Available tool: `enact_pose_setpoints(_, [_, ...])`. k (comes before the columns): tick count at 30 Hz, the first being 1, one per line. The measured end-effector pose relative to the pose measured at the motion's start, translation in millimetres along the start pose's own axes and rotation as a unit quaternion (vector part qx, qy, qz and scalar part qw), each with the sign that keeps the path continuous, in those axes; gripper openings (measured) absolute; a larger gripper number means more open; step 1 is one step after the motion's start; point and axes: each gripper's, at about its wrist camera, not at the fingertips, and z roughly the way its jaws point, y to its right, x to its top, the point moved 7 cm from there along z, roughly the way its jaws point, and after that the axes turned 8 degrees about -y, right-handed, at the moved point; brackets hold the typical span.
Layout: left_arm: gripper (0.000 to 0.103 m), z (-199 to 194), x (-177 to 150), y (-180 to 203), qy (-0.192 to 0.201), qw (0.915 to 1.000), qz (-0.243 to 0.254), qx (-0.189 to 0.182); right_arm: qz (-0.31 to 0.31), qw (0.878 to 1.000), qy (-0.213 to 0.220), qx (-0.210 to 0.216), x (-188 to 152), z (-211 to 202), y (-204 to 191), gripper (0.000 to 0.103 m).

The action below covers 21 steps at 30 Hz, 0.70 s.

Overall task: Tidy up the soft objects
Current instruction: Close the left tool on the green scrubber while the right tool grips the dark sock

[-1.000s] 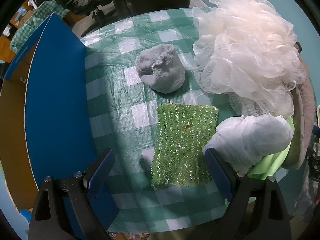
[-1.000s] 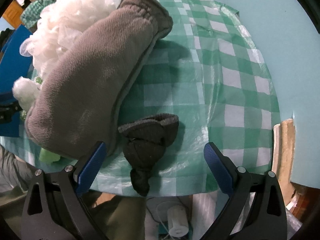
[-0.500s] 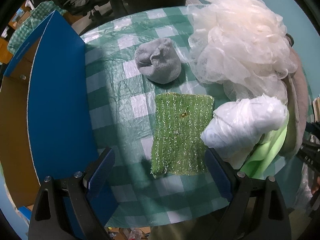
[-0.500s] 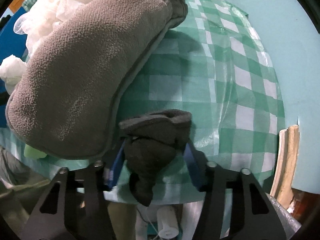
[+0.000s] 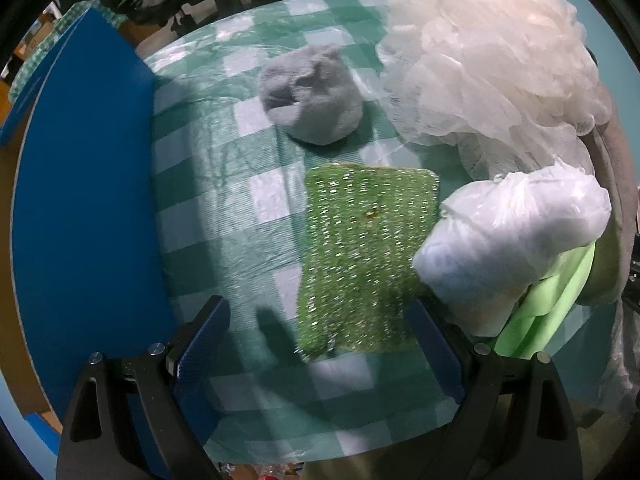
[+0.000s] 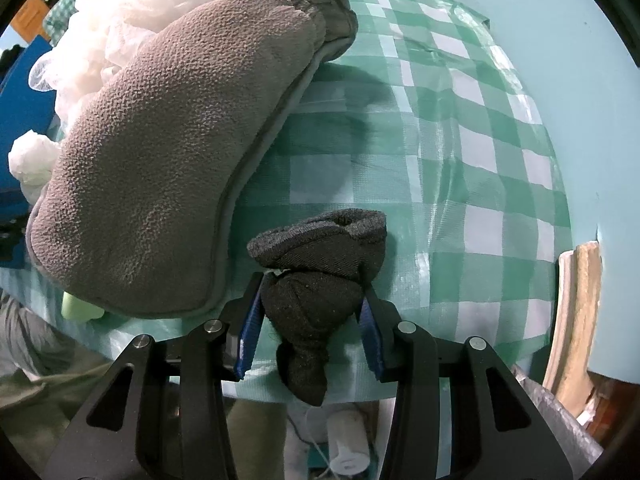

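right gripper [image 6: 312,316] fingers pinch the dark sock [image 6: 316,280] on the checkered surface [image 6: 460,160]; left gripper [image 5: 320,344] fingers spread over the green cloth [image 5: 360,256].

Your inventory, by material: dark sock [image 6: 316,280], matt knit; grey slipper [image 6: 168,152], pebbled fleece; bath pouf [image 5: 492,52], white netting; scrub pad [image 5: 364,260], green glittery mesh; pale sock ball [image 5: 312,96], fuzzy cloth; checked tablecloth [image 6: 480,160], glossy crinkled plastic.

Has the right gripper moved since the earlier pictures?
Yes. The right gripper came closer to the checkered tablecloth, and its blue pads closed on the dark rolled sock.
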Motion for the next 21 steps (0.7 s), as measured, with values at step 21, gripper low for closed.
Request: enact_pose_setpoints(21, [0.055,12,6,13,0.008,0.9995,-0.009,-0.029,0.018,1.0,0.023,0.005,8,-39,25,0.043])
